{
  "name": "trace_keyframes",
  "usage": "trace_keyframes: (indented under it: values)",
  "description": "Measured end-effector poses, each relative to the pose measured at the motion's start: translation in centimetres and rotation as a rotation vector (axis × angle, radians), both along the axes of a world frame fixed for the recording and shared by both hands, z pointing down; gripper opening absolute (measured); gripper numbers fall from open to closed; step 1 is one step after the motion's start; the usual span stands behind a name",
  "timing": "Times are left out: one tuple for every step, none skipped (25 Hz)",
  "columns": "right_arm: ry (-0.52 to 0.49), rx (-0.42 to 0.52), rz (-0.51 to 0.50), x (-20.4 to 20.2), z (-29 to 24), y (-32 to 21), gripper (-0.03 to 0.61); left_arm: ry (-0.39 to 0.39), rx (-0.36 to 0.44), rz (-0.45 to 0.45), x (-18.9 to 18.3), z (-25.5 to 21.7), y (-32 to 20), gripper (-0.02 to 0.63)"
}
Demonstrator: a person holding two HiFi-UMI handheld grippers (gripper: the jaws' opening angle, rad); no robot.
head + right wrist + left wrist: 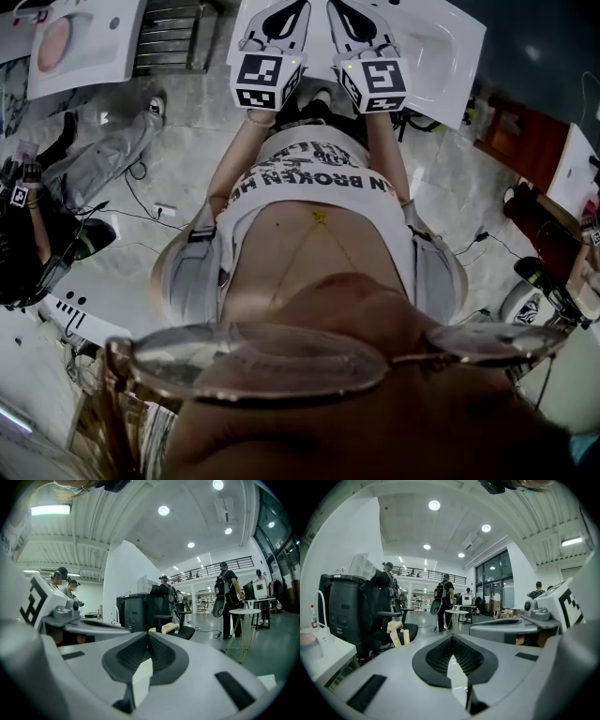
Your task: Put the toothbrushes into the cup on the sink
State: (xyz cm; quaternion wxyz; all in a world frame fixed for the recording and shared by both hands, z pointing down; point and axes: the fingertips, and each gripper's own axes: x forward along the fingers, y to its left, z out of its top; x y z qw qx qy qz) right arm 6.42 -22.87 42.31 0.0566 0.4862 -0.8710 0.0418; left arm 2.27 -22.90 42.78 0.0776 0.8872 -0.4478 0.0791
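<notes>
Since both tools are pinched shut on nothing at all, there's no grip to critique here. The left tool (pixel 287 19) and right tool (pixel 352 19) sit side by side just ahead of the wearer's printed shirt (pixel 309 178), pointing roughly level out over a white sink (pixel 441 52).

No toothbrushes show up in any view. The closest thing to the cup is a pinkish container (pixel 307 644) at the left edge of the left gripper view, on a white sink top (pixel 328 656) by a faucet (pixel 318 604). I honestly can't tell if that's it, or what's inside.

So this fits two stories: brushes lying somewhere out of sight waiting to be grabbed, or brushes already in the cup with the tools empty. My take either way is that held level like this, the tool cameras show the room, not the bench, so there's nothing to aim by.

Clutter-wise there are floor cables (pixel 141 202) and a crouched person (pixel 28 234) close by on the left. Further out are an office chair (pixel 393 625), a black cabinet (pixel 344 611), a little round table (pixel 457 613) and a standing person with a backpack (pixel 443 599).
</notes>
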Motion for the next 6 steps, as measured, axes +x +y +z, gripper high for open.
trace_keyframes:
  values:
    - [0.0, -0.001, -0.001, -0.1, 0.04, -0.03, 0.028, -0.001, 0.0, 0.0, -0.1, 0.04, -0.03, 0.014]
    - [0.0, -0.001, -0.001, -0.18, 0.08, -0.08, 0.028, -0.001, -0.001, -0.001, -0.19, 0.07, -0.09, 0.014]
    - [0.0, -0.001, -0.002, -0.2, 0.11, -0.15, 0.028, -0.001, -0.001, -0.001, -0.21, 0.1, -0.17, 0.014]
    - [0.0, -0.001, -0.003, -0.14, 0.14, -0.24, 0.028, 0.0, 0.0, -0.002, -0.15, 0.14, -0.27, 0.014]
    - [0.0, 0.0, -0.003, -0.05, 0.19, -0.33, 0.028, 0.0, 0.0, -0.002, -0.05, 0.19, -0.37, 0.014]
    - [-0.001, 0.001, -0.004, 0.06, 0.24, -0.42, 0.028, 0.001, 0.001, -0.002, 0.07, 0.25, -0.48, 0.014]
